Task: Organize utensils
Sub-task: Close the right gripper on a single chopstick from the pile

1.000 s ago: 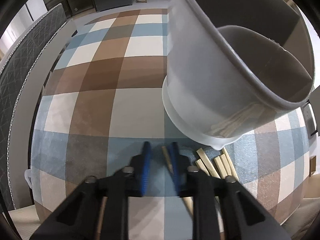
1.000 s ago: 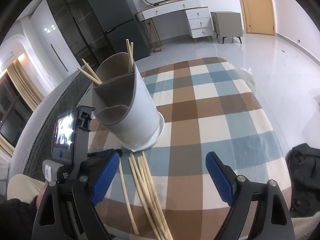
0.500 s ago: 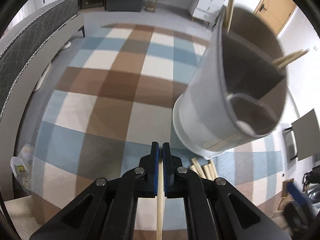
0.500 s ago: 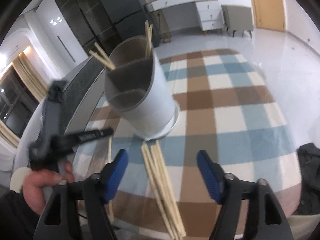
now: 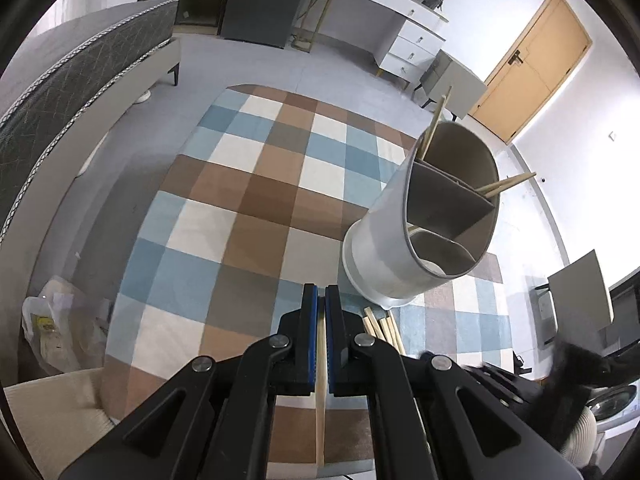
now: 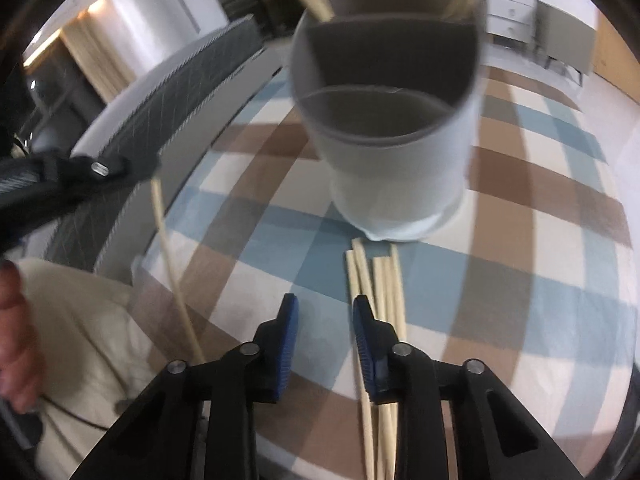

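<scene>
Chopstick of pale wood [image 5: 320, 400] now clamped flat between the closed blue pads of the left gripper [image 5: 321, 292] and lifted off the blue, brown and cream checked cloth [image 5: 260, 200]. A second ago lay on that cloth between the same pads, not yet pressed. Seen from the right wrist as a thin slanting stick hanging clear of the cloth, out to the left. Held apart from the white cylindrical divided utensil holder [image 5: 384, 240], already carrying a few chopsticks [image 5: 504, 184] in its rear compartments. Meanwhile right gripper [image 6: 326, 312] brought down from a high, wide-spread hover to low over the loose bundle of pale chopsticks [image 6: 380, 280] lying just in front of the holder's base. Jaws closing, with only cloth showing between them and the bundle running under the right-hand finger rather than inside the gap. Judged meaning: one pick-up done, with the carry to the holder and a drop into a compartment next. Second pick-up begun but apparently off to one side, so probably in need of a small shift toward the bundle before any catch. Right view blurred, so contact with the bundle impossible to confirm.
</scene>
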### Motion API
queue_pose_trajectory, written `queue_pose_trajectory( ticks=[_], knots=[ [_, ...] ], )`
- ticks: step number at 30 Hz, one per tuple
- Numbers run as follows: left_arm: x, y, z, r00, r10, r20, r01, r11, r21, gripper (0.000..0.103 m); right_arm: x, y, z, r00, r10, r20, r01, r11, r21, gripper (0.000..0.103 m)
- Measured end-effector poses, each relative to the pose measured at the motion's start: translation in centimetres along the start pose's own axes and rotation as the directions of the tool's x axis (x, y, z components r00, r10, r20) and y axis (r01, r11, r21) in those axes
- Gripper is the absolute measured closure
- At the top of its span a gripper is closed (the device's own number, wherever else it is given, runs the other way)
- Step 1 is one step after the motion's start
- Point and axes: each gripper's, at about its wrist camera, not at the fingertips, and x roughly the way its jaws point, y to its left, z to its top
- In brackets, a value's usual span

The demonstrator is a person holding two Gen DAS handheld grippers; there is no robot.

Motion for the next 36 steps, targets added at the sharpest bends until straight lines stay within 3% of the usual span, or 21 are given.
queue_pose_trajectory(
  ticks=[4, 16, 29, 36],
  knots=[
    [-0.6, 1.3, 0.1, 1.0, -0.01, 0.015, 0.011, 0.999, -0.034, 0.103, 2.4, 0.7, 0.5, 0.998, -0.027, -0.053, 0.023, 0.998, -0.064, 0.085],
    [-0.6, 2.3, 0.6, 0.998, -0.068, 0.017, 0.07, 0.994, -0.082, 0.103, 4.8, -0.1, 1.9, 0.989, -0.101, -0.108, 0.091, 0.992, -0.091, 0.086],
    [-0.5, 2.8, 0.7, 0.997, -0.077, 0.006, 0.077, 0.992, -0.1, 0.103, 6.4, 2.6, 1.8, 0.982, -0.166, -0.087, 0.145, 0.967, -0.211, 0.086],
    [-0.3, 3.0, 0.7, 0.997, -0.079, -0.004, 0.078, 0.991, -0.112, 0.103, 6.4, 2.4, 2.3, 0.983, -0.158, -0.095, 0.139, 0.973, -0.183, 0.085]
  ],
)
